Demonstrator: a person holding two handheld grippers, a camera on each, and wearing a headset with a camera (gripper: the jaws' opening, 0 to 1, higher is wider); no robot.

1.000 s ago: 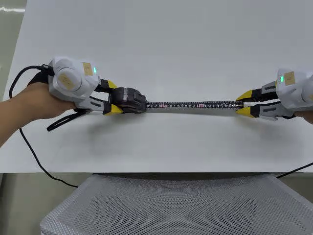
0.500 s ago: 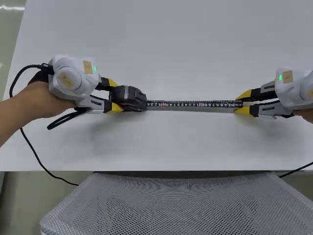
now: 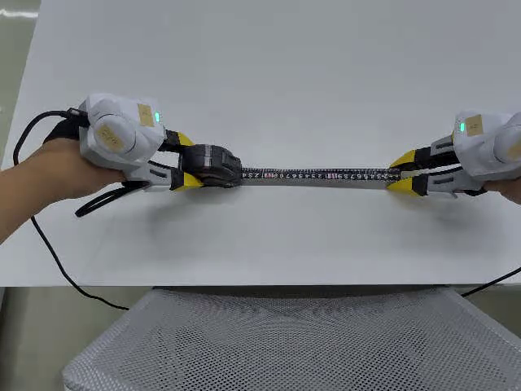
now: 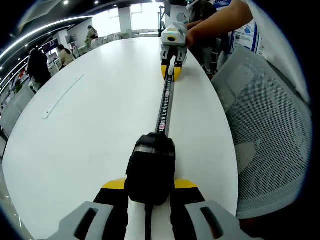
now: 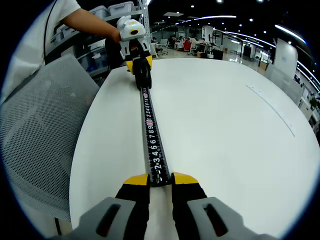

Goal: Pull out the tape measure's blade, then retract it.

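My left claw [image 3: 190,162], at frame left, is clamped on the tape measure case [image 3: 216,165] and my right claw [image 3: 402,173], at frame right, on the blade [image 3: 321,174] tip, with the blade's long axis running horizontally over the counter [image 3: 285,73] between them.

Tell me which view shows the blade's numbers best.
Right gripper view: the blade runs straight up from the right gripper, digits large and readable near its tip. Head view shows the whole blade sideways, digits tiny. Left gripper view shows it receding from the case, print too small.
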